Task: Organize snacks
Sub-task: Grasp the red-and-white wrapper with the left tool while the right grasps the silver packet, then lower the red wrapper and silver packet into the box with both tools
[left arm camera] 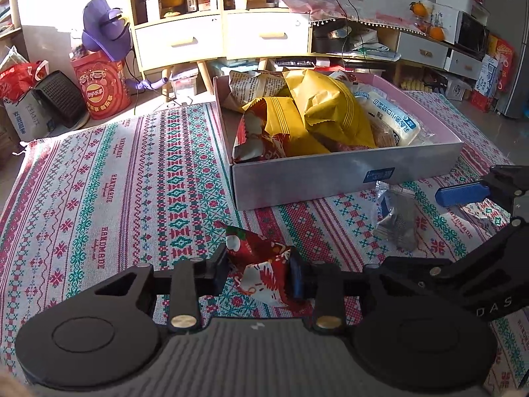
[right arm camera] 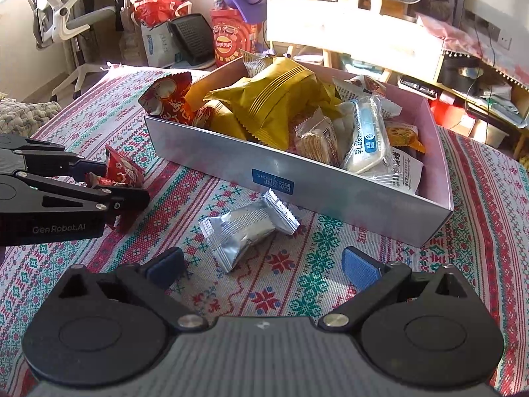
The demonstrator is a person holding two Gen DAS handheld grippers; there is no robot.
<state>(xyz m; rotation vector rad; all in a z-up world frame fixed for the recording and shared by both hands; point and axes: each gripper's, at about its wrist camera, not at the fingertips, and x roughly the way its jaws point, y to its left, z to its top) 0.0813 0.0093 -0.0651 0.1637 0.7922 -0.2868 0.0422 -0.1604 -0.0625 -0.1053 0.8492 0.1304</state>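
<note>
On the left, the left gripper [left arm camera: 259,273] sits low over the patterned woven cloth [left arm camera: 132,178], its fingers pointing level toward the box. Its jaws are drawn in tight on a small red-and-white crinkled snack packet [left arm camera: 261,264], pinched between the two pads and lifted slightly off the cloth; in the right wrist view the same gripper [right arm camera: 109,178] comes in from the left edge with the packet [right arm camera: 124,170] sticking out past its tips.

Further right stands the shallow grey cardboard box with a pink inside [left arm camera: 330,175], heaped with yellow foil snack bags [left arm camera: 317,106], a white wrapped bun [left arm camera: 393,115] and other packets.

Just in front of the box, on the cloth, lies a silver foil snack packet [right arm camera: 246,228]. The right gripper [right arm camera: 264,264] hovers just short of it, tilted downward, jaws spread wide with nothing between the blue pads [right arm camera: 358,266]; the packet lies a little ahead of the gap.
</note>
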